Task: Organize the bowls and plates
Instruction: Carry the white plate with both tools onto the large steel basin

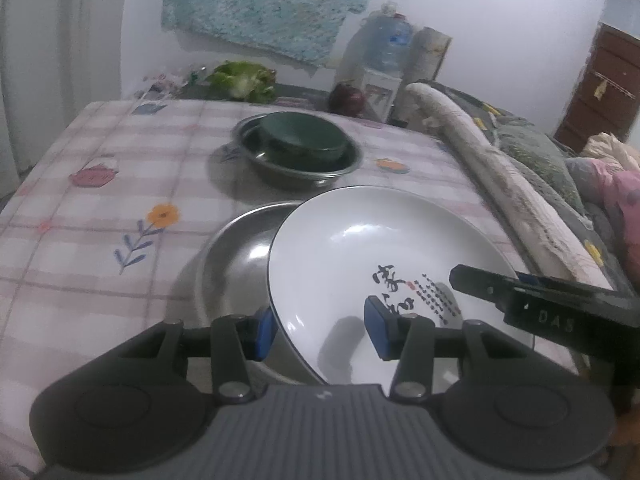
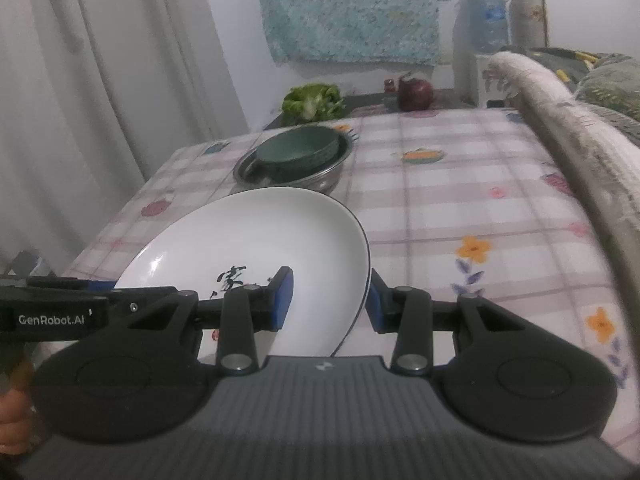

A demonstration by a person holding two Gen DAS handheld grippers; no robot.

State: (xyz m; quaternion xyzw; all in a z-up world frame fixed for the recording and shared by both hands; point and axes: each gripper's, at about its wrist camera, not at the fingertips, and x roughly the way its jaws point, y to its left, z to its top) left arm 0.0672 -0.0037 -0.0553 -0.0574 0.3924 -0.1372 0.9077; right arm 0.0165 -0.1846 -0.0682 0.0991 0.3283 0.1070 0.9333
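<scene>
A white plate (image 1: 360, 264) with black calligraphy is tilted over a steel plate (image 1: 236, 256) on the checked tablecloth. My left gripper (image 1: 320, 330) is open, its blue pads either side of the white plate's near left rim. My right gripper (image 2: 330, 300) is also open astride the white plate's (image 2: 260, 240) right rim; its arm shows in the left wrist view (image 1: 532, 300). Farther back a dark green bowl (image 1: 302, 138) sits inside a steel bowl (image 1: 296, 168); the pair also shows in the right wrist view (image 2: 296, 154).
Lettuce (image 1: 244, 80) and a red onion (image 1: 346, 98) lie beyond the table's far edge. A water jug (image 1: 386, 40) stands by the wall. A padded sofa arm (image 1: 500, 184) runs along the table's right side. Curtains (image 2: 100, 60) hang left.
</scene>
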